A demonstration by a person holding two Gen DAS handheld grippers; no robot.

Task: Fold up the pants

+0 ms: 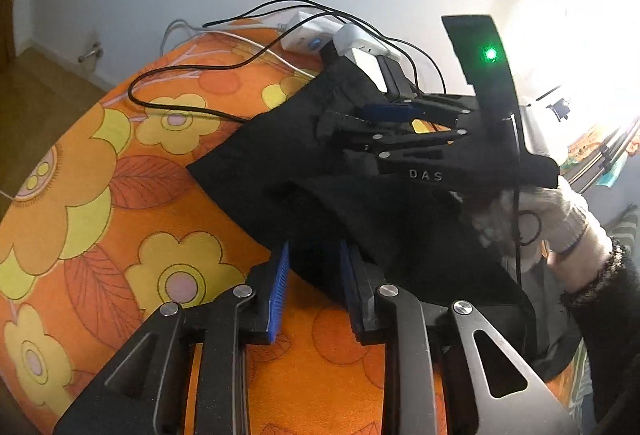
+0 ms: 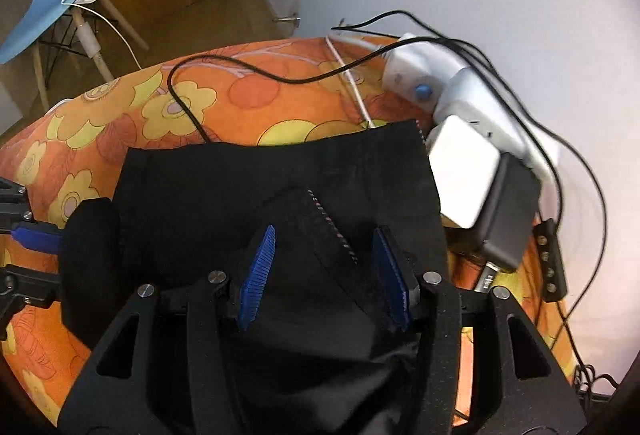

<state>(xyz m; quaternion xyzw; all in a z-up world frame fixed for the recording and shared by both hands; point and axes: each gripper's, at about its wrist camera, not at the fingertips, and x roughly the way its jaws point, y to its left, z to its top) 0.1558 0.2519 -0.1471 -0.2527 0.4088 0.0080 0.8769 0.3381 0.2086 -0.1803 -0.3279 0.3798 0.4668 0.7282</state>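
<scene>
On the orange flowered cloth lay the folded black fabric pants, long axis uncertain. Left gripper and right gripper stood part-open astride pants folds.

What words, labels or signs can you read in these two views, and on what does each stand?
"DAS": on the black body of the right tool, seen from the left wrist.
No other text is legible; the white power strip shows no readable marking.
</scene>
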